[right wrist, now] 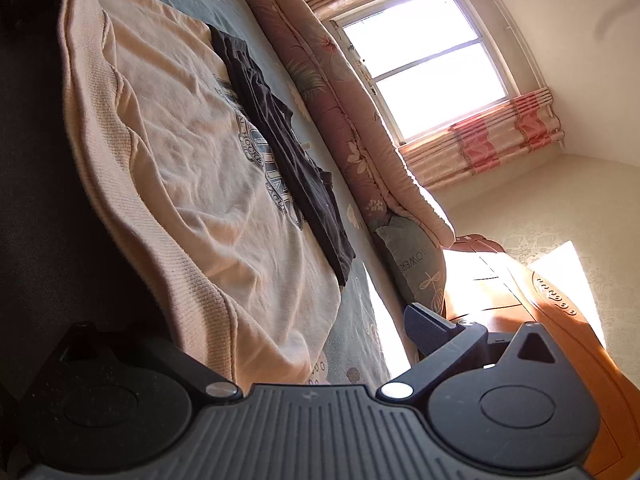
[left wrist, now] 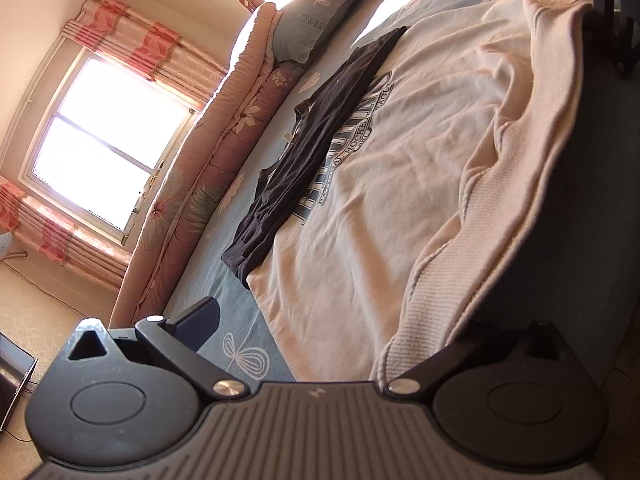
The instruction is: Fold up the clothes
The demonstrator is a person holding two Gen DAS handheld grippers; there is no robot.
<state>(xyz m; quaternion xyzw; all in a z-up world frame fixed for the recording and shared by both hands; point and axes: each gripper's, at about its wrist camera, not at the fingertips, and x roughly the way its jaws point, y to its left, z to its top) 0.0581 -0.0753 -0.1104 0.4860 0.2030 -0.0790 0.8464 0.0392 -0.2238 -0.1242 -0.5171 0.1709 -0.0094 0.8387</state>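
Both tongs [left wrist: 340, 320] [right wrist: 320, 320] spread wide at sweatshirt [left wrist: 400, 160] near hem. Pinch both hem corners evenly, lift w/o dragging dark garment [left wrist: 320, 120] on bed [left wrist: 248, 304]

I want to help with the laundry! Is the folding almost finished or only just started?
Only just started, it seems. The cream sweatshirt lies spread on the bed, not visibly folded. A dark garment lies along its far edge, loose. The left gripper and right gripper are wide open at the ribbed hem, one at each end, not gripping. Left to do: grip, fold both garments.
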